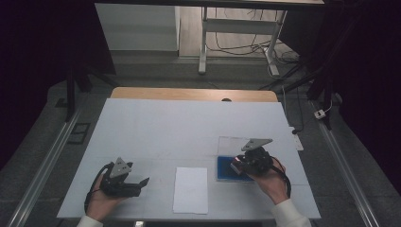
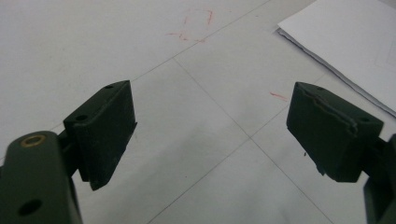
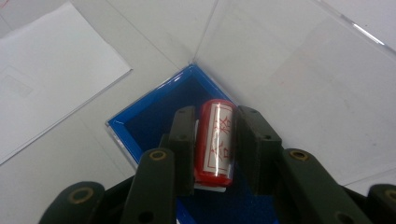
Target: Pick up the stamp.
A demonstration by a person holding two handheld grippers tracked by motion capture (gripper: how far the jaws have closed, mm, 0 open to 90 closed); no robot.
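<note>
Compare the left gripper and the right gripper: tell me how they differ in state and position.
The left gripper has its fingers spread wide with nothing between them; the right gripper has its fingers closed on a red stamp. The left gripper sits over bare white table covering, left of the white sheet; the right gripper sits over the blue box, right of that sheet. Both are black, hand-held, and carry a grey three-cornered plate.

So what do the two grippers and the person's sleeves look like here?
Both are black handheld units. The left gripper and right gripper each carry a grey three-cornered plate on top and trail a black cable. Their fingers are blocky dark pads on linked arms with brass-ringed holes. The sleeves are white.
</note>
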